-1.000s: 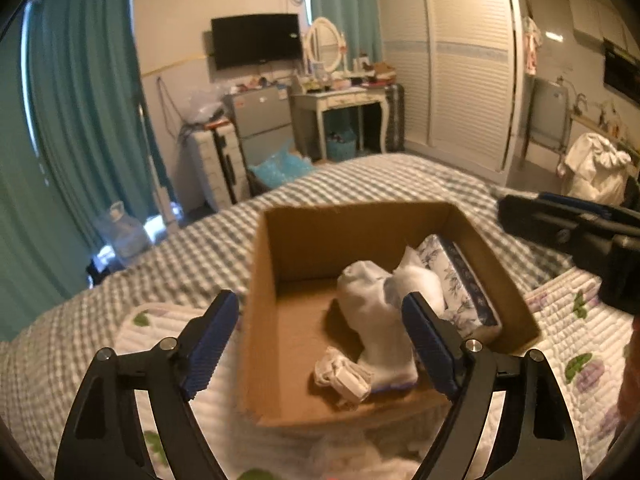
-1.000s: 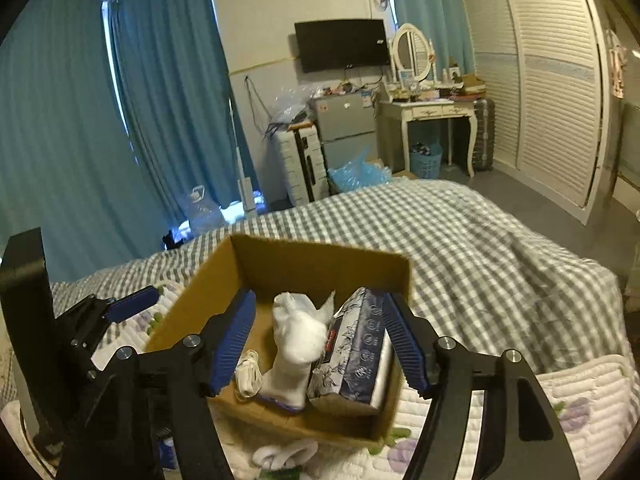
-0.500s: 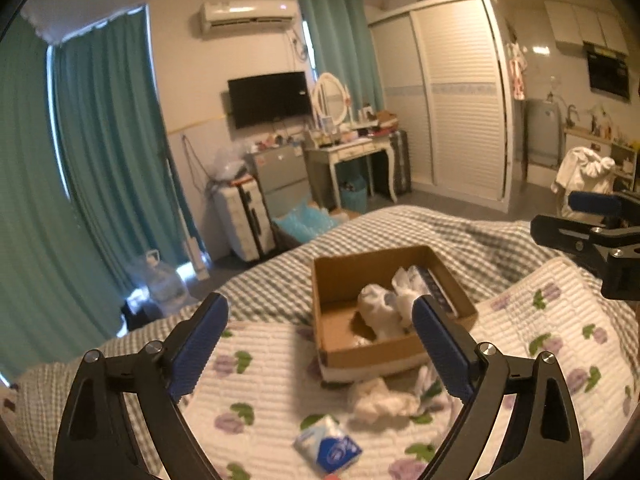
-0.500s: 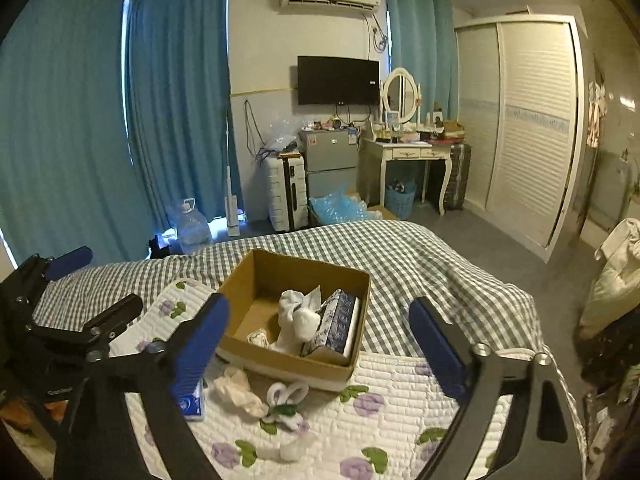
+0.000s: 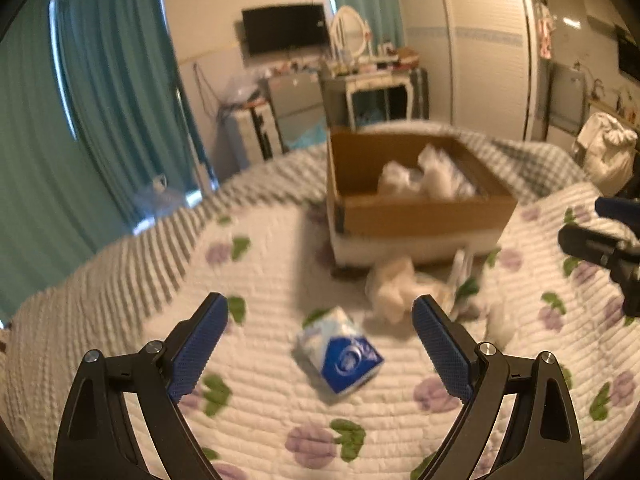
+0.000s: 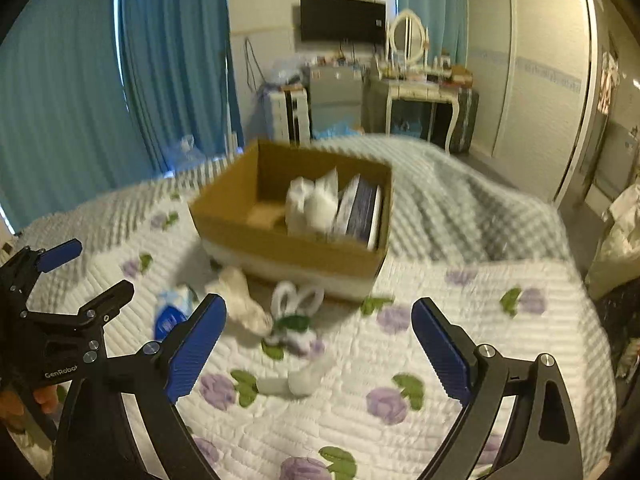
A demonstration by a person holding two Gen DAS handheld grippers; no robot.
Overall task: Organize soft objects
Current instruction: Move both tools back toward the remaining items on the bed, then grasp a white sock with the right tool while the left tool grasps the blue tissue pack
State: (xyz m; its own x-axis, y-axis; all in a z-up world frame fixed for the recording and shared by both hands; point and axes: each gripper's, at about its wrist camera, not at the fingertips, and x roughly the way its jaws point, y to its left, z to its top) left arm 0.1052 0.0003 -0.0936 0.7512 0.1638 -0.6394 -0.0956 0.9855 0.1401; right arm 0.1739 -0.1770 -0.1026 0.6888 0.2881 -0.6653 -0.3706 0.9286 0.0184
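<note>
One cardboard box (image 6: 304,240) sits on the bed's floral quilt (image 6: 400,360), holding two white bundles (image 6: 312,204) and one patterned tissue pack (image 6: 360,212). In front of it lie one blue tissue packet (image 5: 340,354), one cream sock (image 6: 244,300), one white looped cloth (image 6: 298,298) and one white roll (image 6: 296,380). The left hand-held gripper (image 5: 320,344) and right hand-held gripper (image 6: 320,344) both hang spread wide and empty. Teal curtains (image 6: 80,80) and a wardrobe (image 6: 528,68) line the room.
</note>
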